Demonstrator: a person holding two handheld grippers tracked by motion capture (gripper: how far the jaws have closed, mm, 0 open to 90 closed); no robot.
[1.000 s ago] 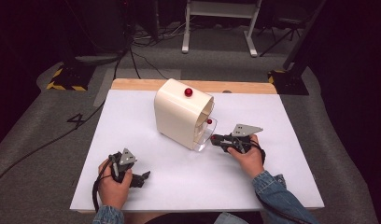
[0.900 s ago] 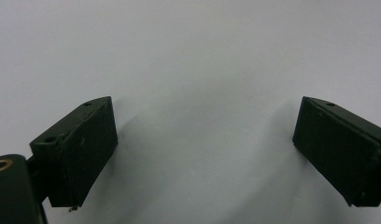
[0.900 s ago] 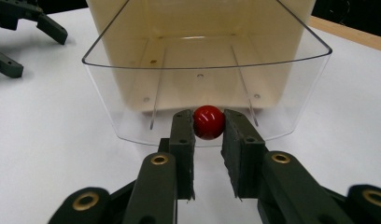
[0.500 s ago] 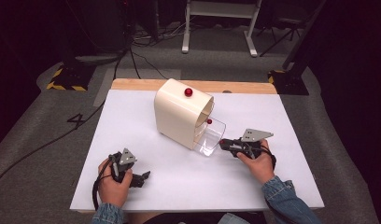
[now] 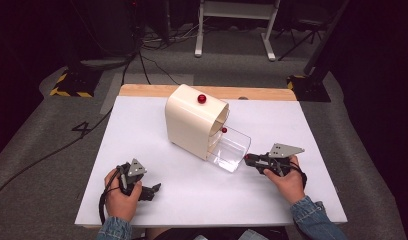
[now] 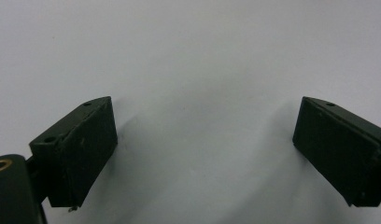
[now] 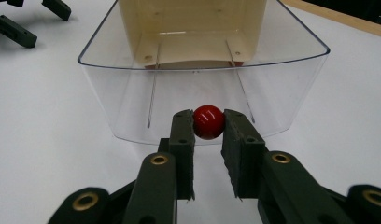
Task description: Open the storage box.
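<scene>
Drawer knob (image 7: pixel 208 122) in right claw (image 7: pixel 208 126).

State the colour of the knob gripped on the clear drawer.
Red: the knob shows best in the right gripper view.

We see a glossy red knob (image 7: pixel 208 122) on the clear drawer (image 7: pixel 132 93) (fully see-through) of a cream box (image 5: pixel 192 125). The table (image 5: pixel 142 130) is plain white, and the 2 grippers' parts we see are black.
</scene>
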